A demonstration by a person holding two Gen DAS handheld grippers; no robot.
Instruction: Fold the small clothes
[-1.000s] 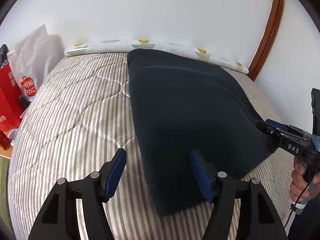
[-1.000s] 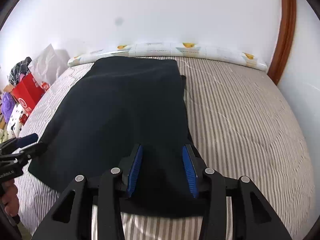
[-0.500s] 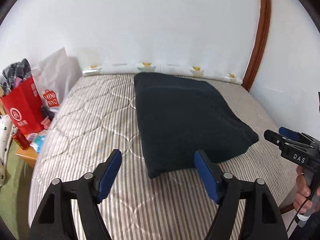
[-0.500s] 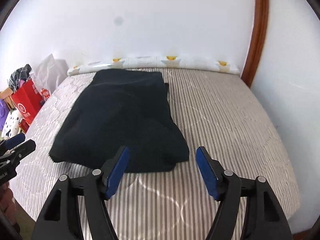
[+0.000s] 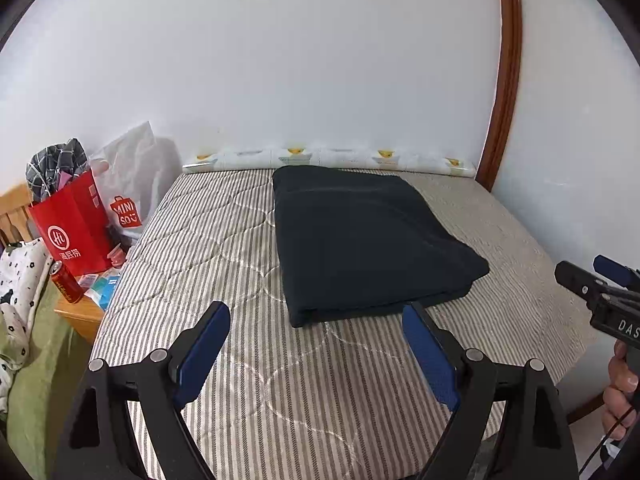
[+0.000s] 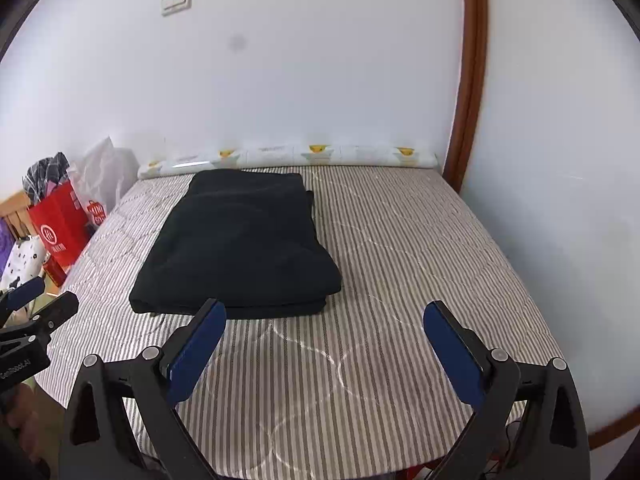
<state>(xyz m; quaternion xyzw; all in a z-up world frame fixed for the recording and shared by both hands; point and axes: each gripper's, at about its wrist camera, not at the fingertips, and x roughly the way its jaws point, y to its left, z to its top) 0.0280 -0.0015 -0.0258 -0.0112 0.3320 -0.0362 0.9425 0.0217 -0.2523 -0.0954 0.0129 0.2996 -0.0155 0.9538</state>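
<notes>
A dark folded garment (image 5: 360, 236) lies flat on the striped mattress (image 5: 208, 240), reaching back to the far edge; in the right wrist view the garment (image 6: 240, 240) sits left of centre. My left gripper (image 5: 316, 312) hangs above the near mattress, short of the garment's front edge, jaws opening with nothing between them. My right gripper (image 6: 324, 312) also hovers short of the garment, jaws opening wide, nothing between them. Each gripper shows in the other's view: the right gripper (image 5: 592, 276) at the right edge, the left gripper (image 6: 40, 304) at the left edge.
A long white bolster (image 5: 328, 158) with yellow prints lines the wall. Red and white shopping bags (image 5: 76, 232) and a red can (image 5: 66, 282) stand on a wooden bedside table at left. A brown door frame (image 5: 504, 80) rises at right. A person's hand (image 5: 620, 396) holds the right gripper.
Both grippers let go of the garment and pulled back and up from it, jaws widening. The garment now lies folded on the mattress, farther away in both views.
</notes>
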